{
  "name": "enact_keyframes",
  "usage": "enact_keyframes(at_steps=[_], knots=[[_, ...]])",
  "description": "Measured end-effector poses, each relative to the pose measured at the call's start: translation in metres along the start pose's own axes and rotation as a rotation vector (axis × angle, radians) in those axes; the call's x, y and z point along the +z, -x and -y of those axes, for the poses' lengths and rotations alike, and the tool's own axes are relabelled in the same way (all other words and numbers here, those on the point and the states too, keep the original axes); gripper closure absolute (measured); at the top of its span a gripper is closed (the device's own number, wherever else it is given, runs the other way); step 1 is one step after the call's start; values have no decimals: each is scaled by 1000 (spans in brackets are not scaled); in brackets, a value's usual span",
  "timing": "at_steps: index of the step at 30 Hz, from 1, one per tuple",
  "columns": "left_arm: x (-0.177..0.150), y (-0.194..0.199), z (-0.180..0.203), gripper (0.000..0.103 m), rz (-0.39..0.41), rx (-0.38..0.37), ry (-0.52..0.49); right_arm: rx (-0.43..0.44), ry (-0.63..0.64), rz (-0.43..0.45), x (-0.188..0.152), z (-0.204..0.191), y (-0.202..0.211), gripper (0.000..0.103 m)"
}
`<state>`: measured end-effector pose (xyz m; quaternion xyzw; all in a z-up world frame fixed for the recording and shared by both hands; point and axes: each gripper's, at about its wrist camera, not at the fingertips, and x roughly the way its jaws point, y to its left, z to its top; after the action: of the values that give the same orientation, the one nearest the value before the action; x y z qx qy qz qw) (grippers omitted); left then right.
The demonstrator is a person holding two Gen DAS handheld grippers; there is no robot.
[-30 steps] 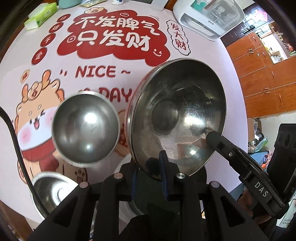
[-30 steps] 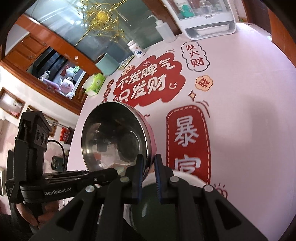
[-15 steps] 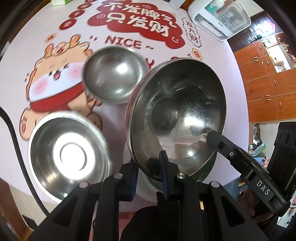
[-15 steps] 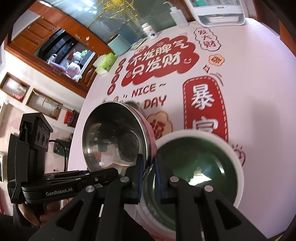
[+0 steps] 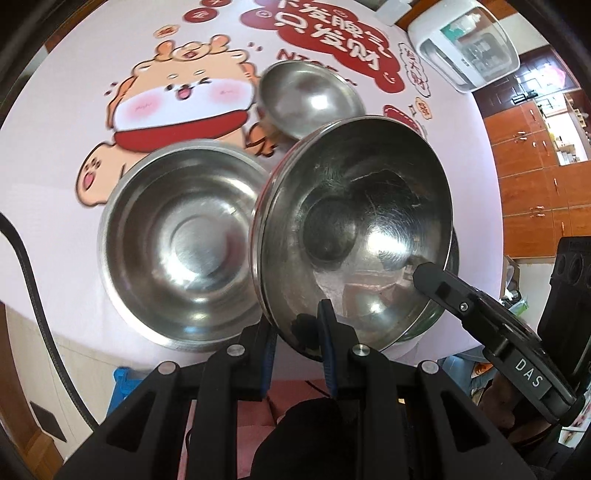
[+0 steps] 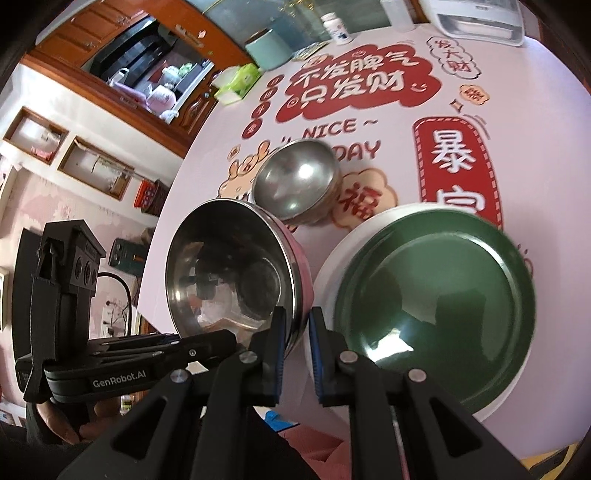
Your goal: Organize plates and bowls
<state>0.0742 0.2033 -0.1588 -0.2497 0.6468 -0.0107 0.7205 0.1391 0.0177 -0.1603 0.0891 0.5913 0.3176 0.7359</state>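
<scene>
Both grippers pinch the rim of one steel bowl with a pink outside (image 5: 354, 236) (image 6: 236, 269) and hold it tilted above the table's near edge. My left gripper (image 5: 295, 332) is shut on its near rim. My right gripper (image 6: 295, 328) is shut on the opposite rim. A wide steel bowl (image 5: 181, 254) lies on the table left of the held bowl. A small steel bowl (image 5: 310, 99) (image 6: 295, 181) stands farther back. A green plate with a white rim (image 6: 432, 291) lies on the right.
The round table (image 5: 74, 92) has a pink cloth with red lettering and a cartoon. At its far side stand a white appliance (image 5: 469, 48), a pill bottle (image 6: 334, 27), a teal container (image 6: 267, 50) and a tissue pack (image 6: 236, 83). The near table edge is just below the bowls.
Both grippers with the held bowl have pulled back towards the near table edge and lifted. The wide steel bowl, the small bowl and the green plate have come fully into view.
</scene>
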Motion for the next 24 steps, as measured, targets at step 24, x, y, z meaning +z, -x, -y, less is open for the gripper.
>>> enact_keyframes(at_steps=[24], knots=[[-19,1,-79,80,-24,30,57,0,18,-84,-8,-59,-60,91]])
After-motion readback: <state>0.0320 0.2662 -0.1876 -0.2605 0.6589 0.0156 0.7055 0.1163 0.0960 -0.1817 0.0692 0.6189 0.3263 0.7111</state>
